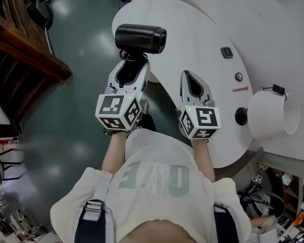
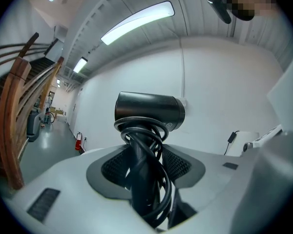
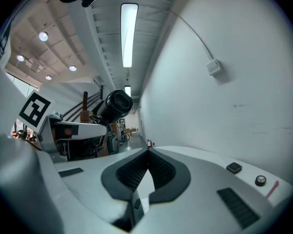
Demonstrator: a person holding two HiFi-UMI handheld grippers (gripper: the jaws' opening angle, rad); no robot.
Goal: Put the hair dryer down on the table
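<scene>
My left gripper (image 1: 133,61) is shut on the handle of a black hair dryer (image 1: 141,38), whose cord is wound round that handle. The dryer's barrel lies sideways above the jaws, over the near-left edge of the white table (image 1: 192,29). In the left gripper view the handle and cord (image 2: 145,179) fill the gap between the pads, with the barrel (image 2: 149,110) on top. My right gripper (image 1: 189,76) hangs beside it over the table's edge, shut and holding nothing. The right gripper view shows its jaws (image 3: 147,172) closed tip to tip and the dryer (image 3: 115,105) off to the left.
On the table lie a small black square device (image 1: 226,52), a round knob (image 1: 238,76) and a red pen (image 1: 240,89). A white cylinder (image 1: 271,115) stands at the table's right end. A wooden staircase (image 1: 25,49) rises on the left over the dark floor.
</scene>
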